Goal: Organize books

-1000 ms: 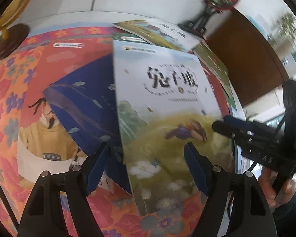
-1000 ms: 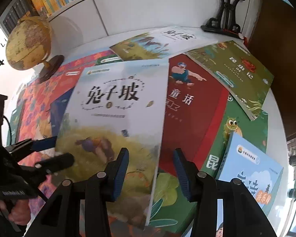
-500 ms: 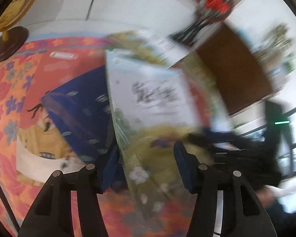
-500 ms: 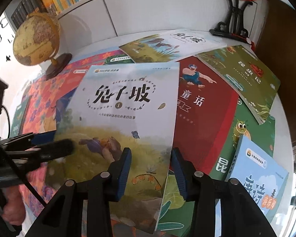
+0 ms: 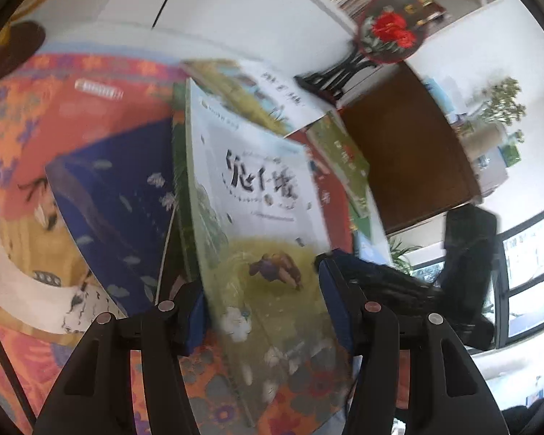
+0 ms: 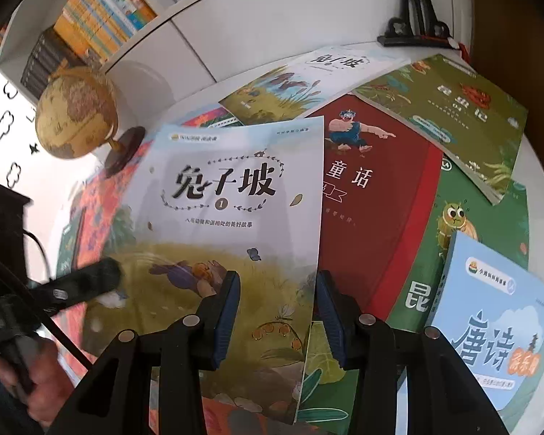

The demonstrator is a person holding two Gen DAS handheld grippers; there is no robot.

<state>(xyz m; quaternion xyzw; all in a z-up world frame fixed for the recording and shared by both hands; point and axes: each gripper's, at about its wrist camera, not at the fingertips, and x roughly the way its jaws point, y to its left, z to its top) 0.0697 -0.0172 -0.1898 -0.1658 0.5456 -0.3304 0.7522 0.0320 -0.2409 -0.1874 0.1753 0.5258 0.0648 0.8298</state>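
Left wrist view: the left gripper (image 5: 263, 302) has its fingers apart, straddling the near part of the pale rabbit book (image 5: 261, 217), which tilts above the floral book (image 5: 72, 137).

Right wrist view: the right gripper (image 6: 277, 320) is spread around that book's right edge, beside the red book (image 6: 373, 195); the shelf (image 6: 101, 25) holds upright books.

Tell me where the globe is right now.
The globe stands at the far left of the table in the right wrist view, beside the white cabinet, just left of the pale-blue book with the black title.
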